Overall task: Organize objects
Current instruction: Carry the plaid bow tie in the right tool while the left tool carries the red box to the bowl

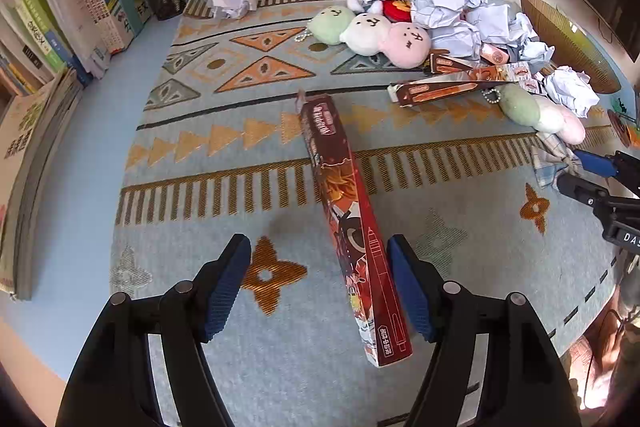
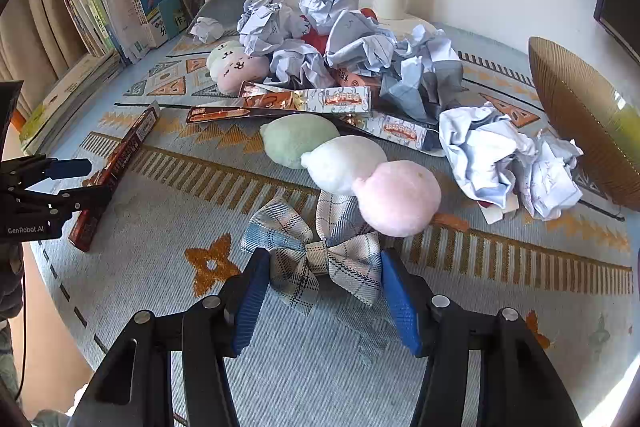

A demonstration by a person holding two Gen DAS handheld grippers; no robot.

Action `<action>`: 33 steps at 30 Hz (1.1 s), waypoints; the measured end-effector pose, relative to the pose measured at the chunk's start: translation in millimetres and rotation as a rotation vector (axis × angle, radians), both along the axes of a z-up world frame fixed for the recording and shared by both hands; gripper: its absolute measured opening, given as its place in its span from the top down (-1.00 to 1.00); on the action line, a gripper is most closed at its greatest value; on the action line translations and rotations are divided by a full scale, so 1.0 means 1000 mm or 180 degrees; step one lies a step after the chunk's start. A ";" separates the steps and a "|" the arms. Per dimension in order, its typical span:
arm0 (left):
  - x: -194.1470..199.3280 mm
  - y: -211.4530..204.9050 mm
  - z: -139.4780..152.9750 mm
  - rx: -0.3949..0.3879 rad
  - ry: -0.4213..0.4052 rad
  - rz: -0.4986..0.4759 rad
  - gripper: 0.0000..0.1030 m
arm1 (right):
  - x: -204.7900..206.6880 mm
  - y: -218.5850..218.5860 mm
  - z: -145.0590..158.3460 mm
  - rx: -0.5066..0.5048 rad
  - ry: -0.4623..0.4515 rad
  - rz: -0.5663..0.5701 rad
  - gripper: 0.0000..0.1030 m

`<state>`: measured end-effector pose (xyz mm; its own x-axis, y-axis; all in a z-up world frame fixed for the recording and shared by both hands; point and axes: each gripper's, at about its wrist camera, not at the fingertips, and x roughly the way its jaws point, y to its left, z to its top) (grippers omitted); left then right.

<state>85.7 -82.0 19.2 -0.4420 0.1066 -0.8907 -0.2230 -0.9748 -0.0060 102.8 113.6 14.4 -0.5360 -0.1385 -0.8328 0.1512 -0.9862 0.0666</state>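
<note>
Patterned blue-and-orange cloth covers the worktop (image 1: 180, 187), where the left tool (image 1: 320, 283) hangs released around a long dark-red printed pen box (image 1: 344, 211) lying flat, while the right tool (image 2: 320, 291), jaws apart, brackets a grey plaid fabric bow (image 2: 316, 251) apparently to lift it from the clutter.

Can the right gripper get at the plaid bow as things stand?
Probably yes. The plaid bow lies flat between the right gripper's open jaws, nothing covering it; only the pink plush crowds its far edge.

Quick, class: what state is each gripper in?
Left gripper: open, red pen box between jaws.
Right gripper: open around plaid bow.
</note>
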 end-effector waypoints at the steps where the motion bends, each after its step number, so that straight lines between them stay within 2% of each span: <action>1: 0.002 -0.011 0.000 0.0107 -0.0022 0.0017 -0.37 | 0.006 0.006 0.002 -0.0065 0.0012 0.0024 -0.07; 2: 0.002 -0.018 0.000 0.0216 -0.0018 0.0067 -0.38 | 0.010 0.010 0.003 -0.0105 0.0019 0.0015 -0.08; 4: 0.002 -0.023 -0.001 0.0421 -0.0039 0.0110 -0.40 | 0.014 0.017 0.005 -0.0116 0.0007 -0.0098 -0.43; 6: -0.004 -0.016 -0.001 0.0488 -0.0022 0.0104 -0.56 | 0.018 0.020 0.009 -0.0201 0.0003 -0.0158 -0.51; 9: -0.011 0.002 -0.004 0.0331 0.0090 0.0110 -0.68 | 0.028 0.024 0.009 -0.0432 -0.0106 -0.0221 -0.51; 12: -0.020 0.015 -0.011 0.0265 0.0072 0.0108 -0.66 | 0.034 0.024 0.003 -0.0676 -0.0246 -0.0368 -0.51; 14: -0.020 0.023 -0.012 0.0063 0.0128 0.0144 -0.56 | 0.032 0.019 0.001 -0.0620 -0.0266 -0.0517 -0.49; 15: -0.019 0.023 -0.010 0.0048 0.0157 0.0126 -0.38 | 0.029 0.013 0.001 -0.0530 -0.0253 -0.0588 -0.42; 16: -0.018 0.022 -0.008 0.0087 0.0168 0.0112 -0.26 | 0.024 0.009 0.002 -0.0440 -0.0242 -0.0624 -0.26; 17: -0.017 0.021 -0.006 0.0076 0.0175 0.0125 -0.03 | 0.018 0.004 0.002 -0.0403 -0.0237 -0.0629 -0.20; 19: -0.014 0.019 -0.004 0.0073 0.0187 0.0117 0.18 | 0.007 -0.005 0.000 -0.0368 -0.0206 -0.0649 -0.12; 21: -0.009 0.019 -0.003 0.0058 0.0210 0.0095 0.46 | -0.002 -0.019 0.000 -0.0202 -0.0156 -0.0654 -0.03; 23: -0.003 0.018 -0.004 0.0090 0.0226 0.0061 0.55 | -0.006 -0.030 -0.001 -0.0056 -0.0063 -0.0647 0.11; 25: 0.002 0.016 -0.003 0.0139 0.0238 0.0034 0.60 | -0.005 -0.040 -0.001 0.0024 0.0017 -0.0543 0.48; 30: 0.007 0.012 0.000 0.0456 0.0199 -0.0039 0.60 | 0.023 -0.056 0.009 -0.0322 0.0151 0.0005 0.57; 33: 0.009 0.014 0.007 0.0642 0.0201 -0.0070 0.60 | 0.039 -0.058 0.021 -0.0348 0.0245 0.0056 0.57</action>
